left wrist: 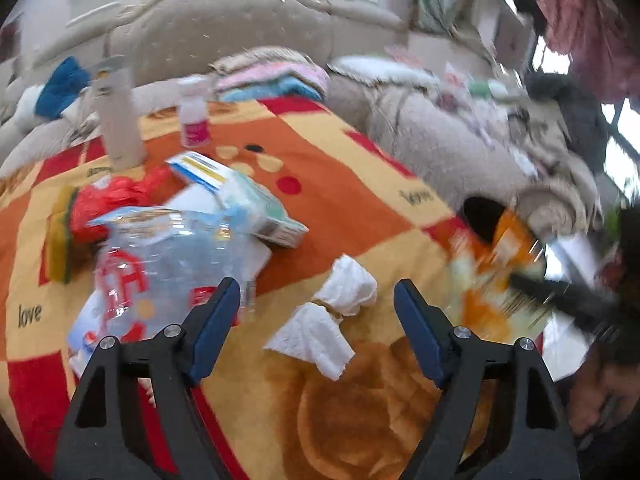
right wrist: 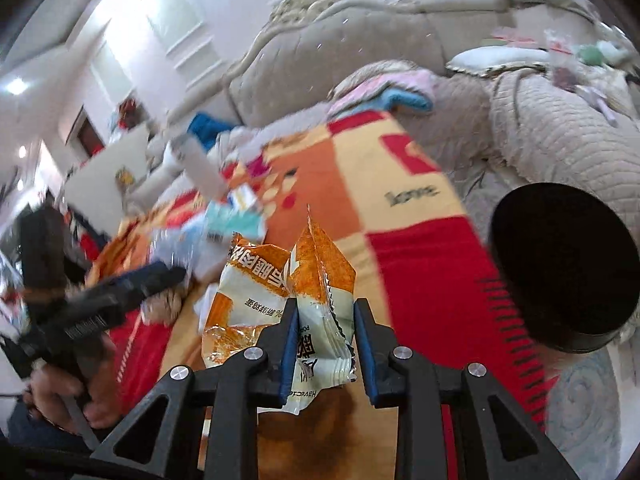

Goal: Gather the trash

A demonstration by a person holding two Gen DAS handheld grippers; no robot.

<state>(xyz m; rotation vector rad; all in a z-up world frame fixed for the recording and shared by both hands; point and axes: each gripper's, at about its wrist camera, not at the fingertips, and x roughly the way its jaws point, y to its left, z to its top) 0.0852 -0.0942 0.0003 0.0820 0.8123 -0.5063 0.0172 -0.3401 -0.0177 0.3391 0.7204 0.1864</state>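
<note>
Lying at the left on the orange, red and yellow blanket [left wrist: 340, 200]: a crumpled clear plastic bag [left wrist: 160, 264] among boxes, then a knotted white tissue [left wrist: 332, 316] just ahead of the wide-open, empty left gripper [left wrist: 318, 300]. Pinching an orange-and-white snack wrapper [right wrist: 320, 292] further right: the right gripper [right wrist: 326, 344], nearly closed, holding it above the blanket, near the black bin [right wrist: 568, 272].

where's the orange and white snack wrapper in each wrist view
Left wrist: orange and white snack wrapper, blurred at right edge, near the round black bin.
Right wrist: centre, pinched in the right gripper.
Shared landmark: the word "love" on the red, orange and cream blanket.
</note>
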